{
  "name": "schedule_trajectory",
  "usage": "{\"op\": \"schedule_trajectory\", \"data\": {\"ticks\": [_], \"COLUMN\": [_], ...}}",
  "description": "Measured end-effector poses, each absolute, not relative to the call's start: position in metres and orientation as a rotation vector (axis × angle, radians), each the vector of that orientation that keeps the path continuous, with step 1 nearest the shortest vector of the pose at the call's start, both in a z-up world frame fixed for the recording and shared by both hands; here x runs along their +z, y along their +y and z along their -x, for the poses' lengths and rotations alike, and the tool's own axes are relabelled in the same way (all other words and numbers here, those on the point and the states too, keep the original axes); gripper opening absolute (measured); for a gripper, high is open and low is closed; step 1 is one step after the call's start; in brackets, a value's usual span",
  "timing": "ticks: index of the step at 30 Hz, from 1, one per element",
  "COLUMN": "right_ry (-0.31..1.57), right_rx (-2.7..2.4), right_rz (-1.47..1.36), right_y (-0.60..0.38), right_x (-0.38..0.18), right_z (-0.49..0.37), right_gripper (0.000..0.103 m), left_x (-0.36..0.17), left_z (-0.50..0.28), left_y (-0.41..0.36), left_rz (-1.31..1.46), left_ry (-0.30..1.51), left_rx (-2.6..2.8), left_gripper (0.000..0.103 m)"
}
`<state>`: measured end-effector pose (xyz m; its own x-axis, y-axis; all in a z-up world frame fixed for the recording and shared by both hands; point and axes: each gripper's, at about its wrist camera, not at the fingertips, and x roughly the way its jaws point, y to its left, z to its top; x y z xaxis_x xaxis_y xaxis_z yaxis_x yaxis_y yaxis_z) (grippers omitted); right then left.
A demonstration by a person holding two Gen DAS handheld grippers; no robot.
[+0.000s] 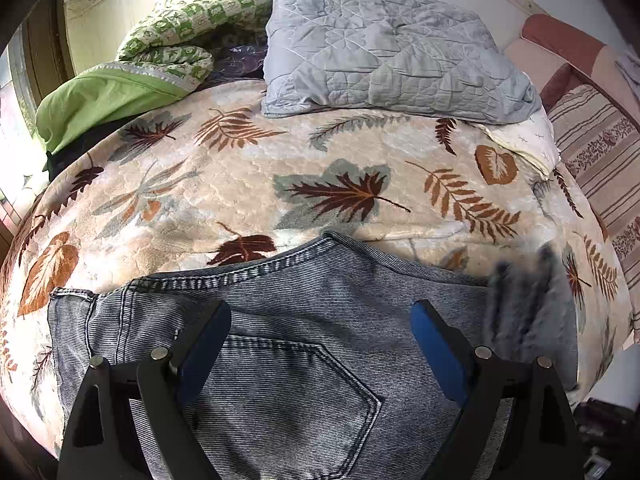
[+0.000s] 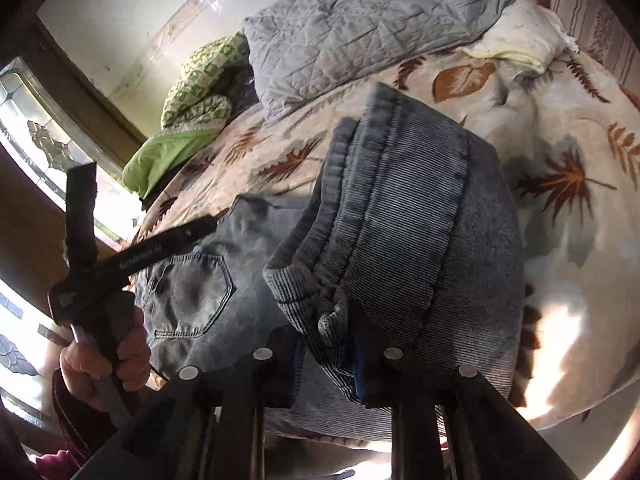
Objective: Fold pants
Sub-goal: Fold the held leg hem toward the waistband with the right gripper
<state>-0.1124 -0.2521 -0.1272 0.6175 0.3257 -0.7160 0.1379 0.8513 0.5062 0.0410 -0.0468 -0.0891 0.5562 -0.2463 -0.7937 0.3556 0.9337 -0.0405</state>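
We see the jeans (image 1: 304, 344) lying on the leaf-print blanket (image 1: 240, 184) at the near edge of the bed, back pocket (image 1: 296, 396) facing up. The left gripper (image 1: 322, 344) hovers over that pocket with its jaws spread wide and nothing between the blue pads (image 1: 434, 344). In the right wrist view, the right gripper (image 2: 326, 372) has its jaws drawn narrow around a bunched edge of the denim, and the leg section (image 2: 404, 216) with its stacked hems is lifted above the rest of the garment. In the same view a hand (image 2: 104, 360) grips the handle of the left gripper beside the pocket. A grey quilted pillow (image 1: 384, 52) and a green checked quilt (image 1: 172, 40) sit at the far side of the bed, well apart from the jeans.
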Motion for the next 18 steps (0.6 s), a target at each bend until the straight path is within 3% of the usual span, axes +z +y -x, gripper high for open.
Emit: {"op": "schedule_trajectory", "data": {"ticks": [4, 8, 16, 18], "right_ry": [0.997, 0.983, 0.815, 0.792], "right_rx": [0.116, 0.271, 0.115, 0.042], "right_rz": [-0.485, -0.444, -0.464, -0.52], "right_y": [-0.218, -0.207, -0.275, -0.299], "right_x": [-0.155, -0.141, -0.105, -0.102], "right_z": [0.106, 0.114, 0.132, 0.123], "right_gripper": [0.028, 0.064, 0.064, 0.056], "left_x": [-0.089, -0.092, -0.1, -0.106], "left_z": [-0.044, -0.039, -0.011, 0.0], "left_y": [-0.044, -0.055, -0.094, -0.109], "left_rz": [-0.13, -0.163, -0.244, -0.294], "left_ry": [0.912, 0.914, 0.893, 0.888], "left_rx": [-0.344, -0.372, -0.461, -0.485], "left_gripper": [0.091, 0.091, 0.091, 0.091]}}
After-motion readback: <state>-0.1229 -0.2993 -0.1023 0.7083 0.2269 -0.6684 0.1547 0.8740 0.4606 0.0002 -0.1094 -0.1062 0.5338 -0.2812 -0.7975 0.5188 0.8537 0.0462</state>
